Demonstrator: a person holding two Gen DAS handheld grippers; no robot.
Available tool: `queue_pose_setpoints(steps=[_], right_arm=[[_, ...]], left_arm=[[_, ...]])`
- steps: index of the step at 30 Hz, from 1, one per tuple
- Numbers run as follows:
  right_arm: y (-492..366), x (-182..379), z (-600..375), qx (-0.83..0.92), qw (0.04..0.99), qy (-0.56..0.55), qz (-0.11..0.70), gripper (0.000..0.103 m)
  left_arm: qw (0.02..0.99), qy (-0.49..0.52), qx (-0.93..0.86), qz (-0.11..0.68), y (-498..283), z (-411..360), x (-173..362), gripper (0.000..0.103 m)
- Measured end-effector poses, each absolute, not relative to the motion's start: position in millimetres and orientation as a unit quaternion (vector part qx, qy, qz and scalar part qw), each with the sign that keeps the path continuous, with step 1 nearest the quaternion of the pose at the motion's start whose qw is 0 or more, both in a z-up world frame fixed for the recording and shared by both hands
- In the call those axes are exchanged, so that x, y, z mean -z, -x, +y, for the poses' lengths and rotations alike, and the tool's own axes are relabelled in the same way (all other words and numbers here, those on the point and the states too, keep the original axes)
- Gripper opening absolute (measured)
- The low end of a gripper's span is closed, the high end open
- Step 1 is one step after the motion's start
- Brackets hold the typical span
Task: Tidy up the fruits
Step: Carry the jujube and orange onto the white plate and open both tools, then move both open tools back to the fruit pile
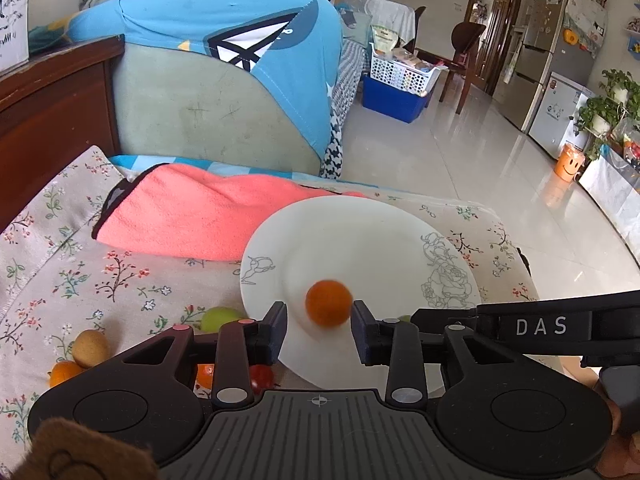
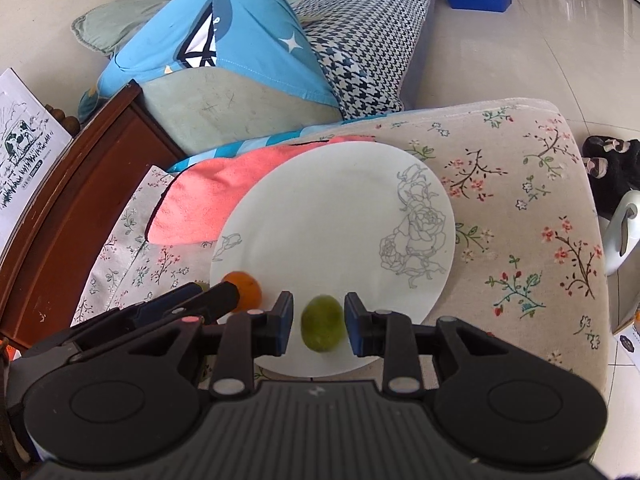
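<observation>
A white plate (image 1: 360,236) with a drawn rose lies on the floral cloth (image 1: 80,272). My left gripper (image 1: 320,320) is open over the plate's near rim. A blurred orange fruit (image 1: 329,303) sits between its fingers, with a gap on the left side. Over the same plate (image 2: 320,220), my right gripper (image 2: 318,322) is open around a green fruit (image 2: 322,324), with gaps on both sides. The orange fruit (image 2: 244,290) shows beside the left gripper's fingertips (image 2: 224,294). Loose on the cloth lie a green fruit (image 1: 220,318), a tan fruit (image 1: 90,348), an orange one (image 1: 64,372) and a red one (image 1: 262,376).
A pink towel (image 1: 192,216) lies behind the plate and touches its far rim. A dark wooden frame (image 1: 52,112) runs along the left. A green sofa arm with blue fabric (image 1: 224,60) stands behind. The cushion drops off to tiled floor (image 1: 500,184) on the right.
</observation>
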State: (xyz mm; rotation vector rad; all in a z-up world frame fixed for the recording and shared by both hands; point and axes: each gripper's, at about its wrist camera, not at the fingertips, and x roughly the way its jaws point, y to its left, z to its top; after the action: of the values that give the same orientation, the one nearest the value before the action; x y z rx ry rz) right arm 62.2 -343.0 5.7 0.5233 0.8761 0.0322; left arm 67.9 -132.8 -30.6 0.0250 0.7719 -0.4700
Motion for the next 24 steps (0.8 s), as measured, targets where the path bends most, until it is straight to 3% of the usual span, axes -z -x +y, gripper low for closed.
queue_pose_setpoints(steps=[6,12,18,24], right_arm=[[-64,-8,-343,-0.017,0.876,-0.249,0.414,0.03],[-64,-9,-339,-0.03,0.877,-0.246,0.412,0.03],[-63,-14,-332,-0.051,0.881,-0.238,0.405,0.035],[-61,-14,-332,-0.056,0.879,-0.245,0.405,0.035]], left_arm=[[0.908,-0.006,0.203,0.365,-67,-125,21,0.055],[0.914,-0.002,0.179,0.364,-68,-108,2,0.067],[0.914,-0.025,0.163,0.37,-68,-79,-11,0.07],[0.918,0.026,0.133,0.372,-70,-45,-19,0.074]])
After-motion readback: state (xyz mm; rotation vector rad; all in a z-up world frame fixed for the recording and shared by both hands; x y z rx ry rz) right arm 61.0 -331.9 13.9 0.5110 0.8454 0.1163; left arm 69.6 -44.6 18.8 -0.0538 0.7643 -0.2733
